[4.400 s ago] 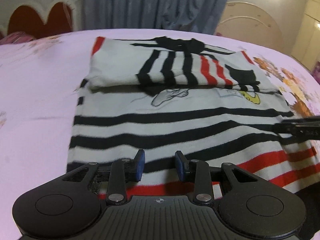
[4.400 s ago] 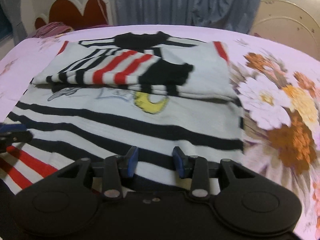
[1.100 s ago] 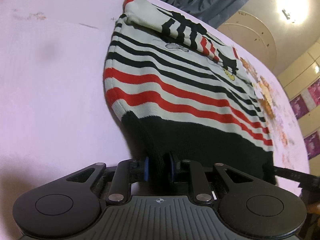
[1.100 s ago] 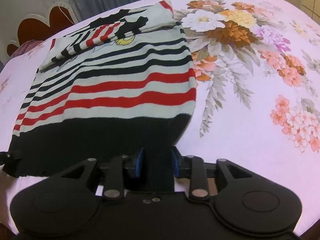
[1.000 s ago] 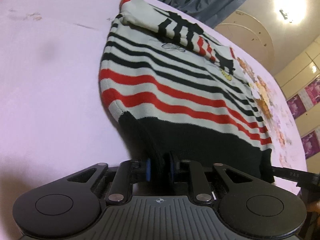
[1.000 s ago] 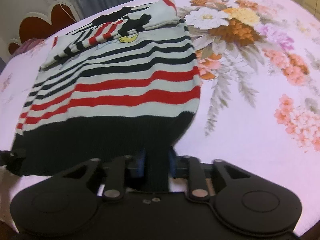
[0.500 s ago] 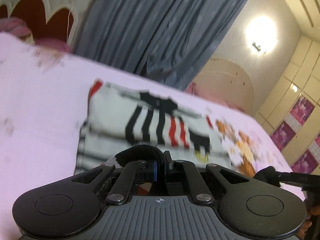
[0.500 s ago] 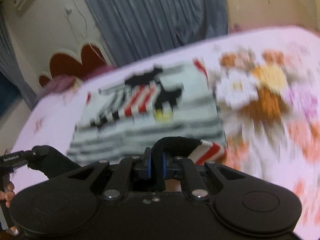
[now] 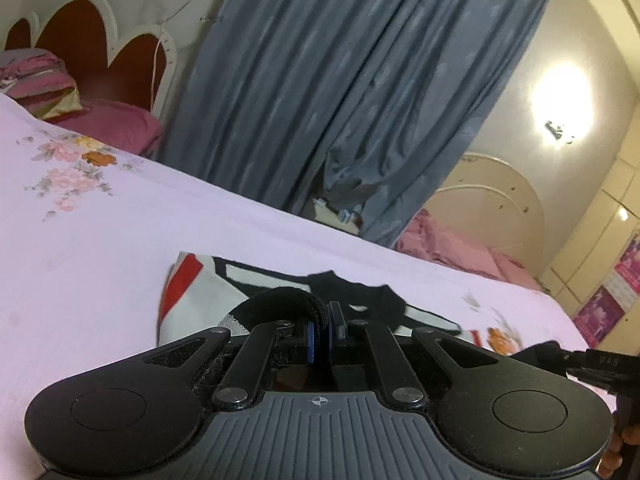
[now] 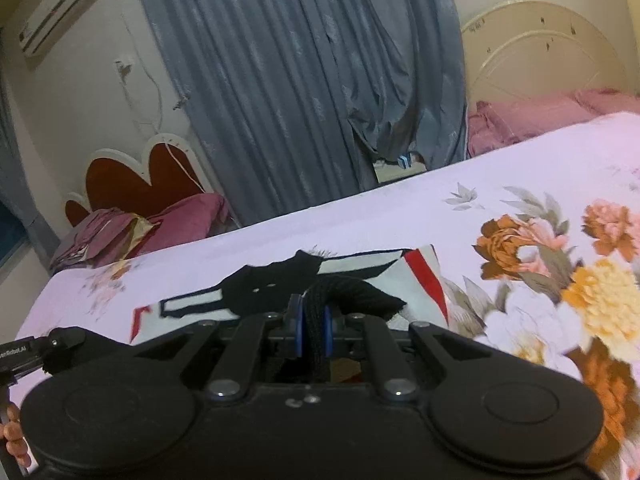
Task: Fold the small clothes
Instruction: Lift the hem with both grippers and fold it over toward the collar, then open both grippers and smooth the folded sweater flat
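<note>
My left gripper (image 9: 320, 334) is clenched on the black ribbed hem (image 9: 280, 300) of the striped sweater (image 9: 192, 300), the knit arching up over the blue pads at lower centre of the left wrist frame; my right gripper (image 10: 312, 330) is likewise clamped on the hem, which loops over its pads at lower centre of the right wrist frame. The rest of the sweater lies flat on the lilac floral bedsheet (image 10: 560, 168) just beyond both grippers, mid-frame, black collar and red stripe showing. Grey-blue curtain (image 9: 340, 80) fills the upper centre of the left wrist frame.
</note>
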Demonstrator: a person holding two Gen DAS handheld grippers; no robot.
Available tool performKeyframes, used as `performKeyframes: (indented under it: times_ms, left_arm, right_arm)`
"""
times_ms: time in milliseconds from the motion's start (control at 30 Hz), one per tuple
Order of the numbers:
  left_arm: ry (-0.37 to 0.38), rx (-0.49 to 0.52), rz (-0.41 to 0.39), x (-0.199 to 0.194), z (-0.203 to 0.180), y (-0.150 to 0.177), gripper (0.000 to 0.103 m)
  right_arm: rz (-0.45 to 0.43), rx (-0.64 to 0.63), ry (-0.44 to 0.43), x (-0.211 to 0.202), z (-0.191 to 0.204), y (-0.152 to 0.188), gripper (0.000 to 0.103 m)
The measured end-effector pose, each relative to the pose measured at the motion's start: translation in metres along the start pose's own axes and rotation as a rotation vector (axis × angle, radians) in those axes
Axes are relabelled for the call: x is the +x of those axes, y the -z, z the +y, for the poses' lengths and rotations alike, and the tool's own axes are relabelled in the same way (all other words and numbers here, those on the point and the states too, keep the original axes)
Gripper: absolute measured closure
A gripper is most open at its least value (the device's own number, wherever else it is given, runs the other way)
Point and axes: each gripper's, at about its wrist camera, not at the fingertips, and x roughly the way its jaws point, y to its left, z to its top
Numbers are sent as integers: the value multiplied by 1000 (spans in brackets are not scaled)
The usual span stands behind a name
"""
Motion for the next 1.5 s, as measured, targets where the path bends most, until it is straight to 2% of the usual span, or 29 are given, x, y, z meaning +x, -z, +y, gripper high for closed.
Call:
performKeyframes:
  times_ms: [167, 267, 400, 600, 633, 667, 700, 733, 767, 800, 833, 867, 933, 1067, 1200, 1333, 1367, 1433, 1467, 1500]
  left_arm:
    - [-40, -31, 33, 48, 9, -11, 98]
    - [-65, -41, 80, 77, 13, -14, 98]
    - [-103, -67, 113, 101, 21, -13, 98]
    - [-138, -82, 129, 130, 25, -16, 97]
    - [-145, -94, 141, 133, 27, -18, 97]
    - [-155, -122, 163, 137, 29, -18, 97]
    - [-163, -147, 177, 139, 32, -18, 93]
    - [-168, -171, 180, 139, 34, -19, 79]
    - [-168, -190, 167, 136, 36, -20, 67]
    - [-162, -198, 131, 131, 37, -23, 38]
    - [-176, -186, 87, 124, 36, -25, 20]
    - [-197, -158, 39, 118, 34, -28, 20]
    - [-193, -111, 7, 114, 33, -32, 20]
    - [-163, -18, 20, 110, 24, -26, 20]
    - [-114, 73, 91, 122, 8, -5, 20]
    - [-166, 92, 145, 133, 13, 13, 20]
    - [-173, 93, 149, 134, 17, 16, 20]
    - [-198, 147, 144, 131, 18, 22, 32]
    - [-209, 172, 142, 128, 16, 24, 33]
    - [-212, 179, 141, 126, 15, 26, 33]
  right_arm:
    - [41, 41, 14, 43, -11, -11, 93]
    - [79, 72, 22, 70, -18, -16, 93]
    - [132, 132, 36, 101, -33, -15, 93]
    - [145, 194, 43, 130, -47, -18, 93]
    - [150, 203, 38, 135, -49, -20, 92]
    - [164, 219, 26, 140, -51, -21, 88]
    - [174, 234, 18, 143, -53, -21, 81]
    - [178, 248, 7, 144, -55, -21, 76]
    - [169, 254, -5, 143, -56, -22, 66]
    - [146, 253, -10, 140, -56, -23, 58]
    - [111, 243, 4, 136, -56, -25, 55]
    - [81, 226, 24, 133, -54, -28, 53]
    - [53, 179, 56, 129, -51, -32, 56]
    - [-2, 63, 110, 120, -36, -33, 69]
    - [79, -78, 87, 136, -10, -23, 72]
    - [142, -85, 109, 152, -10, -13, 73]
    - [157, -97, 136, 155, -12, -11, 76]
    - [168, -118, 166, 156, -20, -5, 87]
    - [162, -116, 177, 154, -26, -3, 100]
    - [157, -107, 186, 152, -29, -2, 103]
